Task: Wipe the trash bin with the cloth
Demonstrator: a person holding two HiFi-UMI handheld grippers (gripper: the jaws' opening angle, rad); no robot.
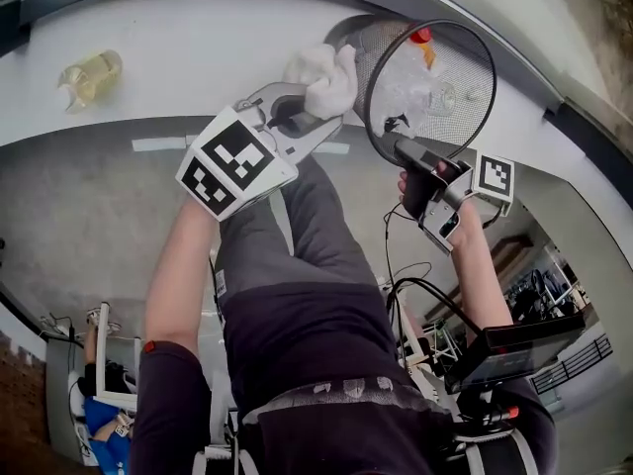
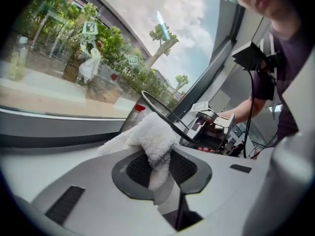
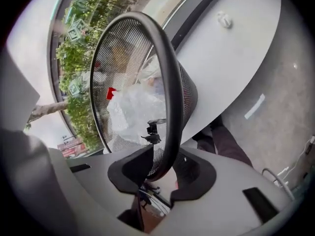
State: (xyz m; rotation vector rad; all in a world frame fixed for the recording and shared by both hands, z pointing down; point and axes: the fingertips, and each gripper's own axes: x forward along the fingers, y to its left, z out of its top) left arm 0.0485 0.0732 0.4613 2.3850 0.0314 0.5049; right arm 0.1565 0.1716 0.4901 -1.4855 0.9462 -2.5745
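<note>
Closest in, the person's dark-trousered legs [image 1: 297,265] are stretching forward over the grey floor [image 1: 89,226], where a pale strip of tape [image 1: 158,144] is lying. Both forearms are reaching out past them.

The left tongs [image 1: 315,109] [image 2: 157,168], with the marker cube [image 1: 235,161] sitting behind them, are clamping a white cloth [image 1: 321,77] [image 2: 147,136]. The jaws are standing only narrowly apart, with a fold of the cloth pinched between the pads and the rest bunching out beyond the tips. The bunched part is lying against the outer mesh wall of the trash bin [image 1: 435,77] [image 3: 170,82], just beside its rim.

The right tongs [image 1: 401,148] [image 3: 160,168] are gripping the bin at the lower edge of its mouth. The thick black rim and a bit of mesh wall are running between the two pads, which are closing on them from either side at a moderate width. The bin is tipping over so that its round mouth is facing back toward the person, its base pointing away over the worktop [image 1: 198,47]. Inside, crumpled clear plastic [image 1: 415,87] [image 3: 133,112] and a small red piece [image 1: 421,36] [image 3: 110,92] are resting against the mesh.

Farther off, the white curved worktop is carrying a yellowish clear object [image 1: 91,75], well apart from the bin. Beyond it, greenery is showing through the window in both gripper views.
</note>
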